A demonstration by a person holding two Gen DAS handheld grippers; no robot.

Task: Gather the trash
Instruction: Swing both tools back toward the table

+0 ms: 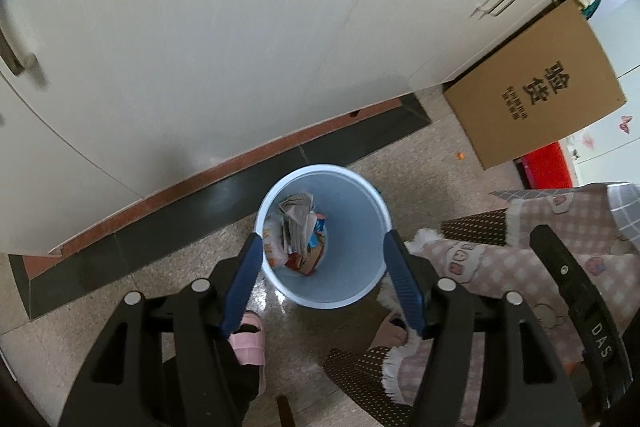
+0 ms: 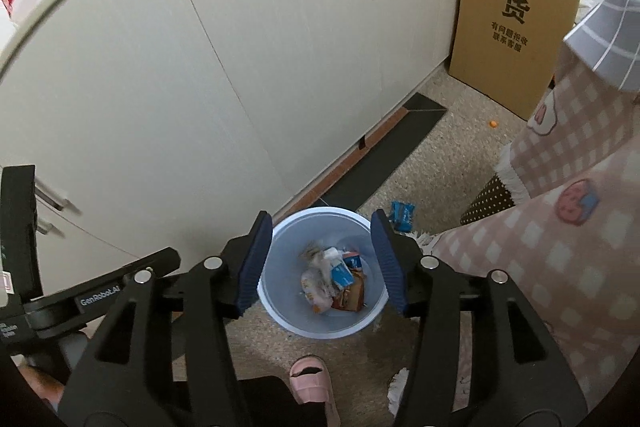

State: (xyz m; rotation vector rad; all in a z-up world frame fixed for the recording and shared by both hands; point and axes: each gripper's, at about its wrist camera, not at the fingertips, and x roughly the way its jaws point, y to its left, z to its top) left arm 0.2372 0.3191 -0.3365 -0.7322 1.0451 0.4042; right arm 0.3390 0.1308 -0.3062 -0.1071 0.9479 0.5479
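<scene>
Both grippers above bin (image 2: 324, 327), pointing down. Left gripper (image 1: 323, 249) released, nothing between pads. Right gripper (image 2: 322, 235) released too, empty. Wrappers (image 2: 334, 281) piled on bin bottom. Blue wrapper (image 2: 403, 214) on floor, just right of bin, near cabinet (image 2: 200, 67).

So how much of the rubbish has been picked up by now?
Several wrappers and crumpled paper already lie in the blue bin. Nothing is in hand: the left gripper and right gripper hang over it with jaws apart and empty. Left: a blue wrapper on the floor beside the bin, and a small orange scrap.
</scene>
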